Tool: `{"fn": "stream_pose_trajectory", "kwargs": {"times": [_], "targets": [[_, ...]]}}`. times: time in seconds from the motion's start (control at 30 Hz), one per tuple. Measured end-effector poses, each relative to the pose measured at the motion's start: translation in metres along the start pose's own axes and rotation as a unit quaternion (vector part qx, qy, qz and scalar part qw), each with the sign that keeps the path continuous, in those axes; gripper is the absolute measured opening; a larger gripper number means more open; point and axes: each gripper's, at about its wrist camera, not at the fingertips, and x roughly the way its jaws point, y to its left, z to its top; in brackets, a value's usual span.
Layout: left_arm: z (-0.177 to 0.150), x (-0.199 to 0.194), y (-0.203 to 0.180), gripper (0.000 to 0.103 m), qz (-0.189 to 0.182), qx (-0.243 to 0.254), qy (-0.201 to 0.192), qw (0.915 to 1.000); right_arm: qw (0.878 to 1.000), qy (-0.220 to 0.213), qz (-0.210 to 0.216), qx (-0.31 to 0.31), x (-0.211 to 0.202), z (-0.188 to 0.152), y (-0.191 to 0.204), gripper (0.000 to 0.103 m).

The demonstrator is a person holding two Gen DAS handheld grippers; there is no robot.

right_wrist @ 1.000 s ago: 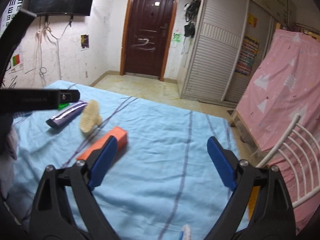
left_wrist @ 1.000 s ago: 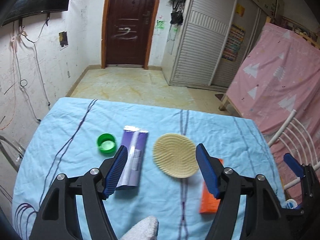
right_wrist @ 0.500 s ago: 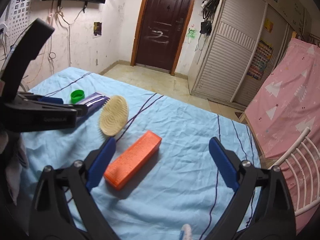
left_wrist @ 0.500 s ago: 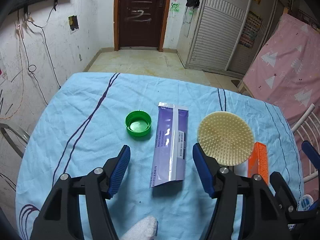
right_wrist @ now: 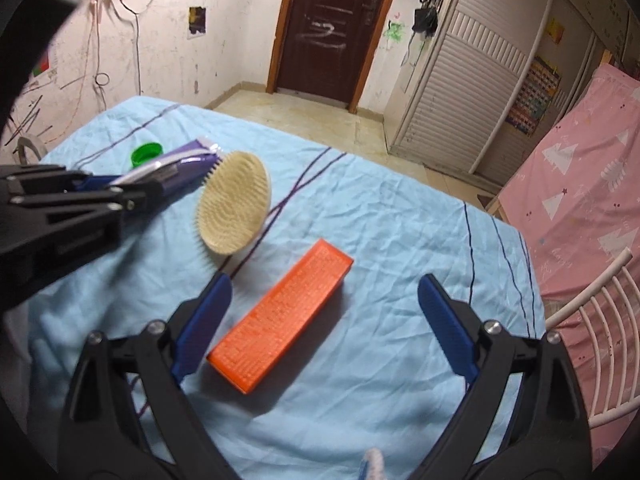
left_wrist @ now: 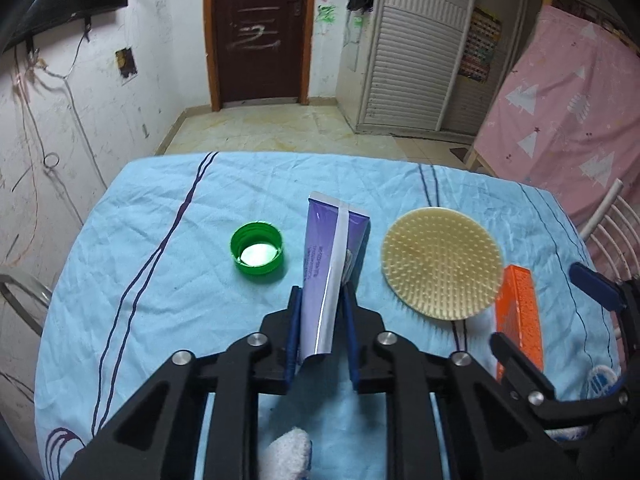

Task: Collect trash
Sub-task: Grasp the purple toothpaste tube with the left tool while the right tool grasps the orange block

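Note:
A purple and white flattened tube (left_wrist: 328,256) lies on the blue cloth, and my left gripper (left_wrist: 320,300) is shut on its near end; it also shows in the right wrist view (right_wrist: 180,164). A green bottle cap (left_wrist: 257,249) sits just left of the tube. A round cream bristle brush (left_wrist: 440,262) lies to the right. An orange box (right_wrist: 280,320) lies between the open jaws of my right gripper (right_wrist: 324,304), nearer the left finger. The right gripper holds nothing.
The table carries a light blue striped cloth (left_wrist: 160,300). A white metal chair (right_wrist: 600,340) and a pink sheet (right_wrist: 580,184) stand at the right edge. A white cloth lump (left_wrist: 286,456) lies at the near edge. A door and wardrobe stand beyond.
My left gripper moved onto the purple tube and shut on it. My right gripper moved forward and down over the orange box, still open.

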Motion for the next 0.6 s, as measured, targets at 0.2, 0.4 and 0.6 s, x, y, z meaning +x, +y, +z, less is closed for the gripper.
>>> {"fn": "stream_pose_trajectory", "kwargs": {"times": [0.2,0.4,0.6], "targets": [[-0.004,-0.007,-0.001,0.006,-0.019,-0.004,-0.007,0.9998,0.999,0.025,0.022,0.024,0.011,-0.002,-0.010,0.090],[-0.006,-0.015,0.006,0.006,-0.020,-0.013,-0.013,0.9996,0.997,0.041,0.056,0.043,0.016,-0.005,-0.016,0.051],[-0.006,-0.029,0.014,0.006,-0.018,-0.016,-0.021,0.9995,0.995,0.043,0.070,0.052,0.012,-0.010,-0.017,0.026]]}}
